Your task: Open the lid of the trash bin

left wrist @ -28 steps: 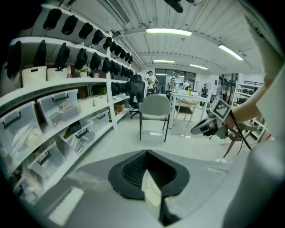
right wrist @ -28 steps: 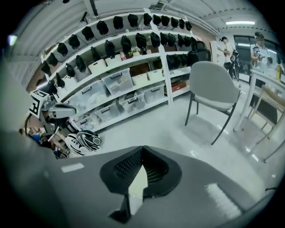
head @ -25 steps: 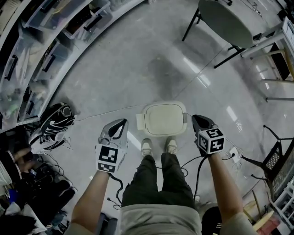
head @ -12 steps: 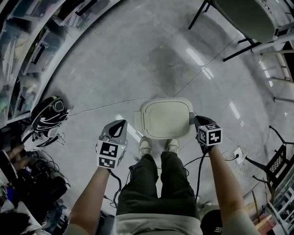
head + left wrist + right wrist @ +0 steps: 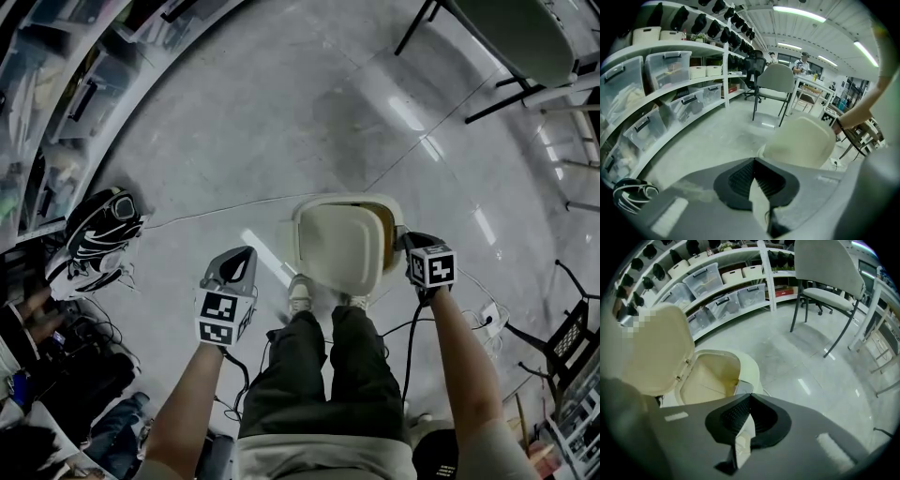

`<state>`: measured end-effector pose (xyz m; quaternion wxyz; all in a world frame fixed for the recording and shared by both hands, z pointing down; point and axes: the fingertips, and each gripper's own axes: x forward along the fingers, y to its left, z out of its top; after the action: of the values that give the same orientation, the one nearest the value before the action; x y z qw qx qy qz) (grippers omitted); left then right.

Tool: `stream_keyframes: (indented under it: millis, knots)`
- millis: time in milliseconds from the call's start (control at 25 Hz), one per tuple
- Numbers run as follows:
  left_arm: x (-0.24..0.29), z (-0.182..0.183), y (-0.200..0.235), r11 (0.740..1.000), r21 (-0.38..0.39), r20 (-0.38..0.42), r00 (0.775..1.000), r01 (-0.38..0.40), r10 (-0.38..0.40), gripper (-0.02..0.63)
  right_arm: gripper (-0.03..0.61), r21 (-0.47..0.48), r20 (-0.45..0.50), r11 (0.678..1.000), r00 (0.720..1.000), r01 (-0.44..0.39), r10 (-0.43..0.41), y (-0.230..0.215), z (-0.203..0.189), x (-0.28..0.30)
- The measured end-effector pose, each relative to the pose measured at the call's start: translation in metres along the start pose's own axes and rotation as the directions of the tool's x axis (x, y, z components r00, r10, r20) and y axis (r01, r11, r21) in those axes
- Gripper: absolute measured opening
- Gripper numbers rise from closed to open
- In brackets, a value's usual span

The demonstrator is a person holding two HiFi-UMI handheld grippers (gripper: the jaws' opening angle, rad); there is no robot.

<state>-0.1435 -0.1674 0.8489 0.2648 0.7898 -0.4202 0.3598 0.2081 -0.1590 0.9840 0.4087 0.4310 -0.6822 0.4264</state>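
A cream trash bin (image 5: pixel 386 221) stands on the floor just ahead of the person's shoes. Its lid (image 5: pixel 342 246) is tilted up toward the person, and the yellowish inside (image 5: pixel 710 376) shows. In the right gripper view the raised lid (image 5: pixel 661 348) stands at the left, hinged at the bin's near side. My right gripper (image 5: pixel 412 246) sits against the bin's right front edge, jaws shut and empty, over a grey latch (image 5: pixel 743 389). My left gripper (image 5: pixel 239 267) hangs left of the bin, apart from it, shut with nothing held. From the left gripper view I see the lid's back (image 5: pixel 801 143).
Shelves with clear storage boxes (image 5: pixel 56 103) curve along the left. A black-and-white bag (image 5: pixel 94 234) lies on the floor at the left. A chair (image 5: pixel 829 273) and a table (image 5: pixel 506 37) stand beyond the bin. Cables and a plug strip (image 5: pixel 478 319) lie to the right.
The lid has swung from flat and shut to raised. My right gripper moved forward to the bin's right front edge. The left gripper barely moved.
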Motion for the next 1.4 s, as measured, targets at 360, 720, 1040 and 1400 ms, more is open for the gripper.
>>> stream_keyframes:
  millis: [360,720,1040,1400]
  knots:
    - [-0.061,0.009,0.022,0.994,-0.086,0.018,0.997,-0.068,0.070,0.002,0.003,0.129,0.165,0.991,0.986,-0.021,0.000,0.027,0.039,-0.077]
    - [-0.153,0.104,0.011,0.995,-0.069,0.151,0.985,-0.076,0.085,0.003,0.003,0.110,0.403,0.992,0.915,-0.069,0.019,0.090,0.118,-0.251]
    - [-0.260,0.206,-0.016,0.994,0.013,0.351,0.932,-0.105,0.093,0.002,0.003,-0.053,0.596,0.998,0.800,-0.038,0.062,0.157,0.185,-0.408]
    - [-0.381,0.300,-0.053,0.988,0.075,0.542,0.837,-0.138,0.076,0.002,0.003,-0.193,0.734,0.981,0.666,0.018,0.132,0.214,0.220,-0.556]
